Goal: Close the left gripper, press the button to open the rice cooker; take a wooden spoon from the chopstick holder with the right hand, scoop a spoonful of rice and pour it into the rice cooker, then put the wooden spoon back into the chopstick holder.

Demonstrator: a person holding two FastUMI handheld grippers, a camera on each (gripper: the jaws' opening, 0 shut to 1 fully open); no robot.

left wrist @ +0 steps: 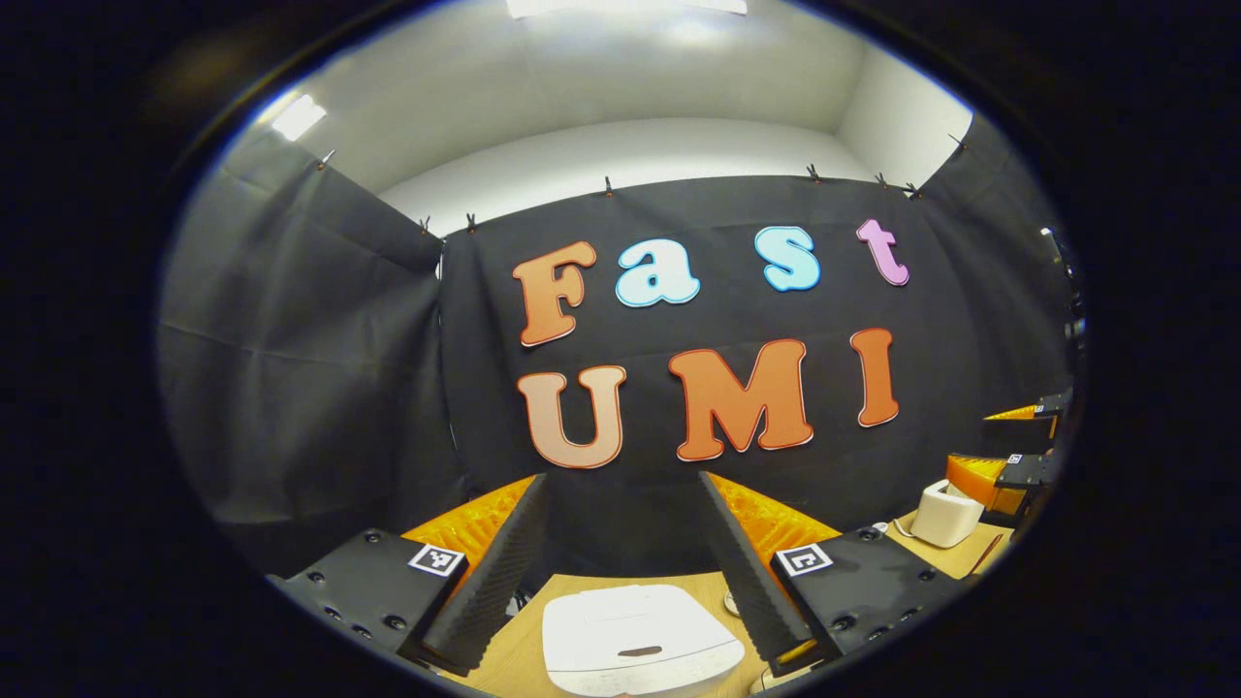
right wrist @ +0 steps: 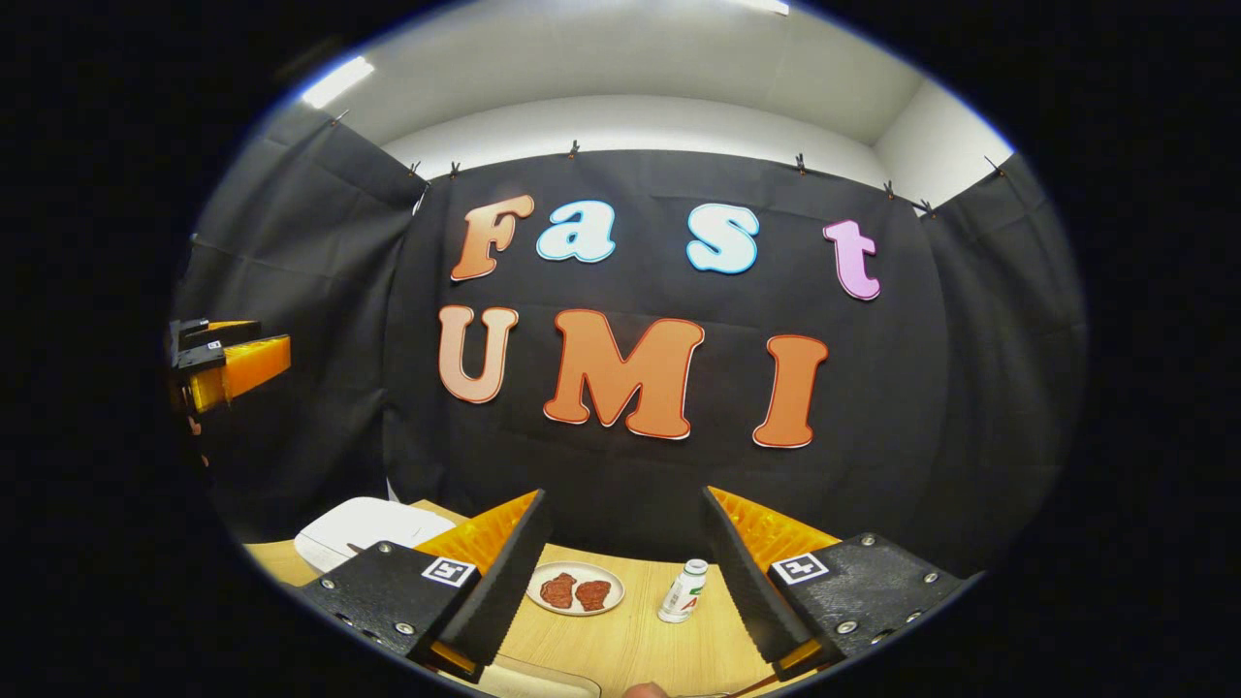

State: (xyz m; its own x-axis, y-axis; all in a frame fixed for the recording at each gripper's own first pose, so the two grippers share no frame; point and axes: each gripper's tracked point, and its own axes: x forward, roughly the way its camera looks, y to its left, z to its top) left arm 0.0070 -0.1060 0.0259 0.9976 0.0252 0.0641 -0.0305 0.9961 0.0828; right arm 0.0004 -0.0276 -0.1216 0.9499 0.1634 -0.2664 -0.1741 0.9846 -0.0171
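The white rice cooker (left wrist: pixel 640 651) sits lid down on the wooden table, right below and between my left gripper's fingers. My left gripper (left wrist: pixel 622 480) is open, holds nothing and hangs above the cooker. In the right gripper view the cooker (right wrist: pixel 361 528) lies low at the left, partly behind the left finger. My right gripper (right wrist: pixel 625 494) is also open and holds nothing. A white boxy container (left wrist: pixel 945 514), possibly the chopstick holder, stands at the far right of the left gripper view. Beside it hangs the right gripper (left wrist: pixel 1013 470).
A plate with two pieces of meat (right wrist: pixel 576 588) and a small white bottle (right wrist: pixel 684 589) stand on the table (right wrist: pixel 630 640) between my right fingers. A pale rim (right wrist: pixel 543 681) shows at the bottom edge. The left gripper (right wrist: pixel 228 361) hovers at the far left.
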